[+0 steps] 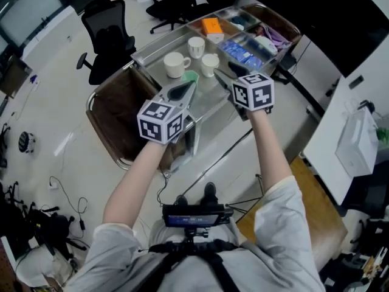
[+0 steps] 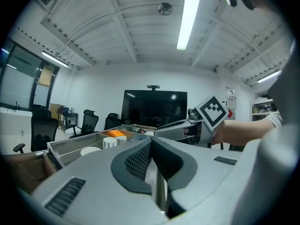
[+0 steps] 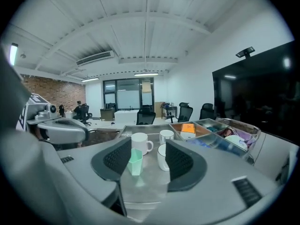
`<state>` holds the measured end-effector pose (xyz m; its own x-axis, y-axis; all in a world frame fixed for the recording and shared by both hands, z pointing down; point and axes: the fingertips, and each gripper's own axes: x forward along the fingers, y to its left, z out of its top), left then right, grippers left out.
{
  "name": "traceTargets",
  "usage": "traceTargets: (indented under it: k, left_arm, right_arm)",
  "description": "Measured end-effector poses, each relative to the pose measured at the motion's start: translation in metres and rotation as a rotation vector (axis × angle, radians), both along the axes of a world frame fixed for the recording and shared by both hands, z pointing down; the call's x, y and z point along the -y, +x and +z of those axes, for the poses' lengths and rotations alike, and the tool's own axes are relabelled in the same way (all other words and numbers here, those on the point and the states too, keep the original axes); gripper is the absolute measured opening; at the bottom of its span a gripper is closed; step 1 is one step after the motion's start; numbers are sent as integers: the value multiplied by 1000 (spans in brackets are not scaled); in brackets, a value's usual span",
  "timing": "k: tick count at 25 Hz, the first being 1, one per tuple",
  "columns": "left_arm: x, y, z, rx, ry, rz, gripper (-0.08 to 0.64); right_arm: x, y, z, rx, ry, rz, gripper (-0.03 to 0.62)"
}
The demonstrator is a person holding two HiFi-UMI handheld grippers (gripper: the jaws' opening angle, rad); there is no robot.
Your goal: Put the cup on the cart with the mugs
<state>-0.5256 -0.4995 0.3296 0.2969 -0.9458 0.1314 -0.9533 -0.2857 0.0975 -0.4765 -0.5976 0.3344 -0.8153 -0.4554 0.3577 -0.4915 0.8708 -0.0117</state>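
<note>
Forearms [image 1: 137, 178]: both stretched forward, side by side, mid-frame, reaching the cart [image 1: 146, 53].
Left gripper [image 1: 182, 92]: jaws closed together, empty.
Right gripper [image 1: 226, 78]: jaws part-open, empty.
Cup [image 1: 190, 76]: green, upright on cart, beside three mugs [image 1: 175, 64], upper centre.

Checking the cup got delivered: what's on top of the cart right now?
Three white mugs and a green cup stand on the steel cart top, with bins behind. In the head view the left claw and right claw cover its near end.
</note>
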Motion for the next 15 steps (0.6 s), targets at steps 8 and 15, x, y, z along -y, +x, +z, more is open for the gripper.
traceTargets:
  k: [8,15]
  left_arm:
    - [-64,14,23,53,-3,6,3]
    - [-113,24,48,109,-5,-5,3]
  right_arm:
    - [-77,60,21,42,29,72,10]
    - [-136,105,53,111,-17,179,2]
